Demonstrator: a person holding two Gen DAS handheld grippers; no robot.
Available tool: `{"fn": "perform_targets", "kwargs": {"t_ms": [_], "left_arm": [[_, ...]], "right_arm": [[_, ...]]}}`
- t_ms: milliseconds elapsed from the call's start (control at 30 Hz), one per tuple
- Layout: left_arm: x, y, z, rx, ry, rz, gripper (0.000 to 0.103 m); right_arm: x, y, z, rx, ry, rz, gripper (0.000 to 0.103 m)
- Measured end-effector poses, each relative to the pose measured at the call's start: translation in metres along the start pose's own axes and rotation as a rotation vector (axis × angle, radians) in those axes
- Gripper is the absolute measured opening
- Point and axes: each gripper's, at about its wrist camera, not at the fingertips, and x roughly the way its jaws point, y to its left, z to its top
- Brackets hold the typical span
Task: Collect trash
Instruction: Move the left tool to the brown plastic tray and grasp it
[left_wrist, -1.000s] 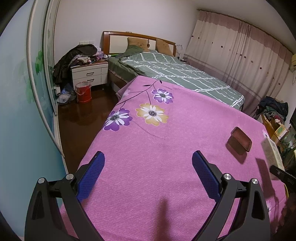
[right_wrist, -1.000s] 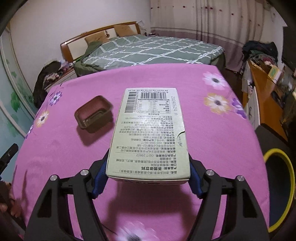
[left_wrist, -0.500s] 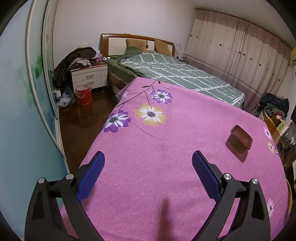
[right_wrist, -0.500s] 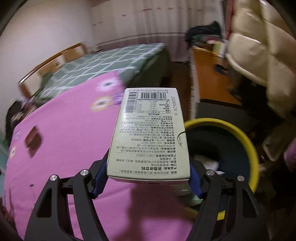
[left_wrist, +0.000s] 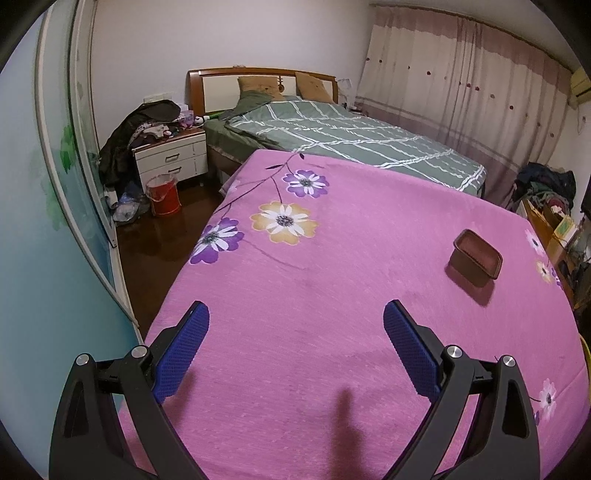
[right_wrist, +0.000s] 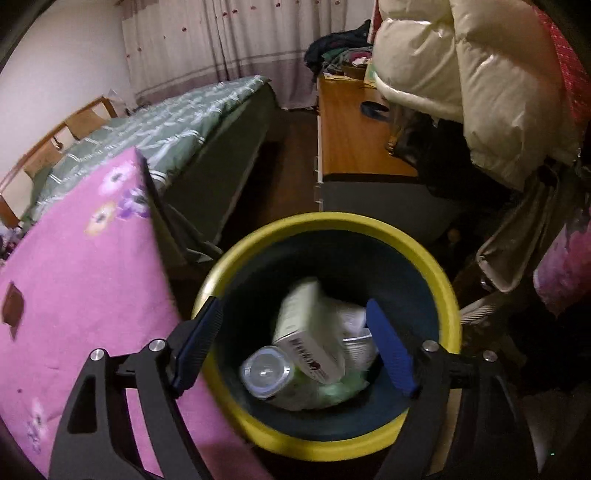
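My right gripper (right_wrist: 295, 325) hangs over a dark bin with a yellow rim (right_wrist: 417, 243), its jaws opening and nothing pressed between the pads. A pale green printed carton (right_wrist: 306, 332) lies blurred inside the bin, on a clear round lid (right_wrist: 264, 373) and other rubbish. My left gripper (left_wrist: 295, 325) stands open above the pink flowered cover (left_wrist: 332, 295), holding nothing. A small brown plastic tray (left_wrist: 474, 262) sits on the cover to its right and farther off. The same brown tray (right_wrist: 13, 304) shows at the left edge of the right wrist view.
A green checked bed (left_wrist: 351, 140) lies beyond the pink cover. A white nightstand (left_wrist: 171, 158) and a red bucket (left_wrist: 162, 194) stand on the dark floor at left. A wooden desk (right_wrist: 351, 140) and a cream puffy jacket (right_wrist: 465, 74) are close behind the bin.
The right gripper swung from over the pink cover to above the bin and let go of the carton, which now lies in the bin. The left gripper barely moved.
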Motion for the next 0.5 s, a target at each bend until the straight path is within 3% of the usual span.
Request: {"fn": "perform_targets", "kwargs": {"t_ms": [167,267,400,500], "left_arm": [[0.006,-0.019,0.000,0.050,0.034,-0.041,0.094],[0.006,-0.037,0.002,0.088,0.061,-0.089,0.094],[0.004,-0.069,0.013,0.141,0.060,-0.154,0.094],[0.008,-0.091,0.020,0.163,0.079,-0.204,0.094]], "right_arm": [[-0.010,0.048,0.001,-0.092,-0.056,0.130,0.076],[-0.006,0.101,-0.001,-0.212,-0.057,0.219,0.076],[0.004,0.147,-0.003,-0.331,-0.043,0.267,0.076],[0.017,0.175,-0.003,-0.413,-0.019,0.231,0.076]]}}
